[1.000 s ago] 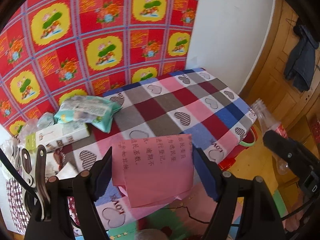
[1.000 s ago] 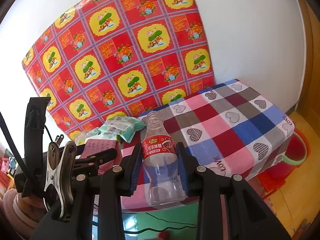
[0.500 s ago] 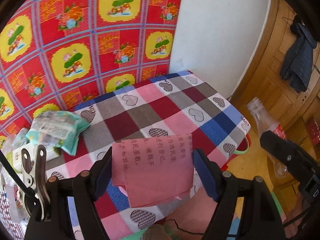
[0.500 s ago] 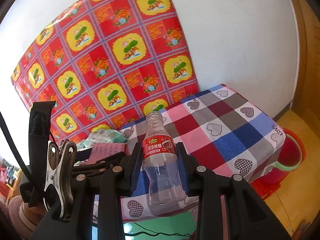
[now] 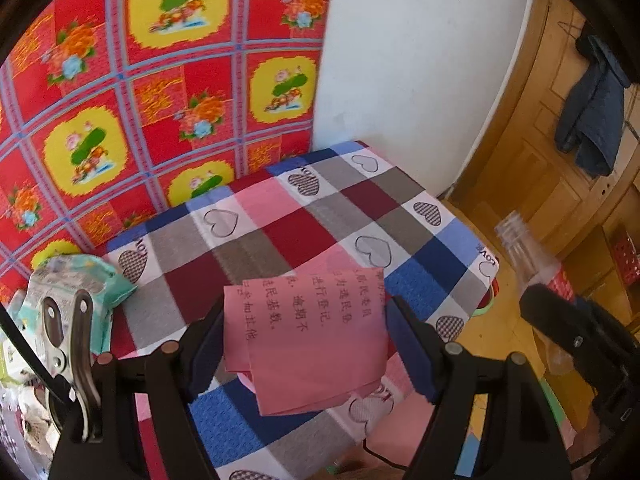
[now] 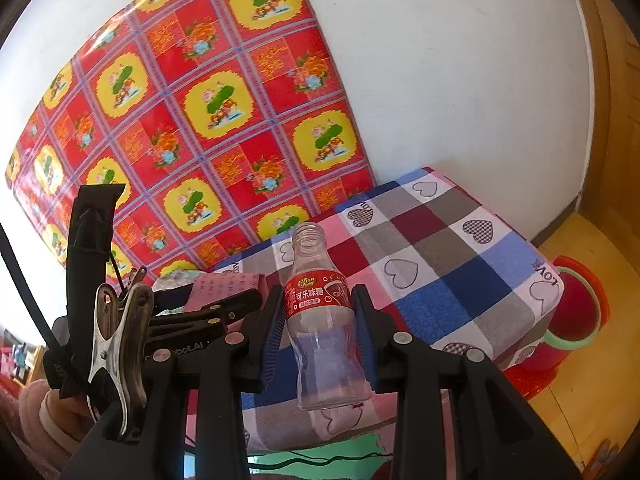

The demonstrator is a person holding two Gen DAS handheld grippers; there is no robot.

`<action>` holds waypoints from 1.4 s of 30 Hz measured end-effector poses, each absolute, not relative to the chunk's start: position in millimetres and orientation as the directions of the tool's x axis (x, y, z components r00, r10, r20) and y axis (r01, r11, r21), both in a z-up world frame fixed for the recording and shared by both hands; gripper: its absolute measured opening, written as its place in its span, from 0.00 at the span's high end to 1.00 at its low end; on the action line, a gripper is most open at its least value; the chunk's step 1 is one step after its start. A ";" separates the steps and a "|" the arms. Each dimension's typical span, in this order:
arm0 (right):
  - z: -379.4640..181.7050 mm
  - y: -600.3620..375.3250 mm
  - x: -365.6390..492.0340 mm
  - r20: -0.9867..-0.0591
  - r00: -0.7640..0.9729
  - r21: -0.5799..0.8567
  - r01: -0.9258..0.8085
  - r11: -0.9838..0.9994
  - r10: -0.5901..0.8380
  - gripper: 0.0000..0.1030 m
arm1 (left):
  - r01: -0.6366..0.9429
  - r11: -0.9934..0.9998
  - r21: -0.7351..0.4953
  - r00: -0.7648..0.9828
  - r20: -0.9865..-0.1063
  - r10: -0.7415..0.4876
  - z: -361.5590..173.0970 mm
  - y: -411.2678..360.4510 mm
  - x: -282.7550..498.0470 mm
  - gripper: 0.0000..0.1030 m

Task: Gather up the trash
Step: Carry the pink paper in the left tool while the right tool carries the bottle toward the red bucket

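- A folded, flat pink paper sheet [image 5: 308,340] with printed characters is clamped between the blue-padded left gripper [image 5: 306,344] above the checked heart-print tablecloth [image 5: 320,216].
- A clear, ribbed plastic bottle [image 6: 324,332], uncapped and red-labelled, is gripped upright by the right gripper [image 6: 320,332].
- A crinkled teal packet [image 5: 76,288] lies at nine o'clock of the sheet.
- A red bucket [image 6: 576,312] is seen at three o'clock of the bottle.

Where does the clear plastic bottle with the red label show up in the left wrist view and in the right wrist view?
Left wrist: plastic bottle at the right edge, blurred, above the right gripper's dark body.
Right wrist: bottle at lower centre, upright, clamped in the right gripper.
Shared landmark: checked heart tablecloth.
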State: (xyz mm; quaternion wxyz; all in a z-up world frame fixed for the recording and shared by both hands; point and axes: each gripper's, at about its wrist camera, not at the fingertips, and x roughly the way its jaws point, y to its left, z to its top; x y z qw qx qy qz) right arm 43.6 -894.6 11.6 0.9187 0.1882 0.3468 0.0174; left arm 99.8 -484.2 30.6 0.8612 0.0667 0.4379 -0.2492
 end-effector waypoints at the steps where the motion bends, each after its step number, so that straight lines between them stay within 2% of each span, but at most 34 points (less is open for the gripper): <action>1: 11.5 -897.9 44.9 -0.630 0.760 0.358 0.101 0.928 0.160 0.67 | 0.488 0.867 -0.101 0.492 -0.789 -0.369 31.0 -488.9 101.3 0.23; 24: 14.4 -1012.5 23.1 -0.602 0.769 0.376 0.036 0.926 0.215 0.67 | 0.428 0.902 -0.055 0.514 -0.806 -0.293 34.2 -607.8 63.6 0.23; 42: -0.5 -1126.8 -19.1 -0.632 0.749 0.342 0.041 0.939 0.198 0.67 | 0.422 0.903 -0.084 0.525 -0.789 -0.319 33.8 -719.8 23.1 0.23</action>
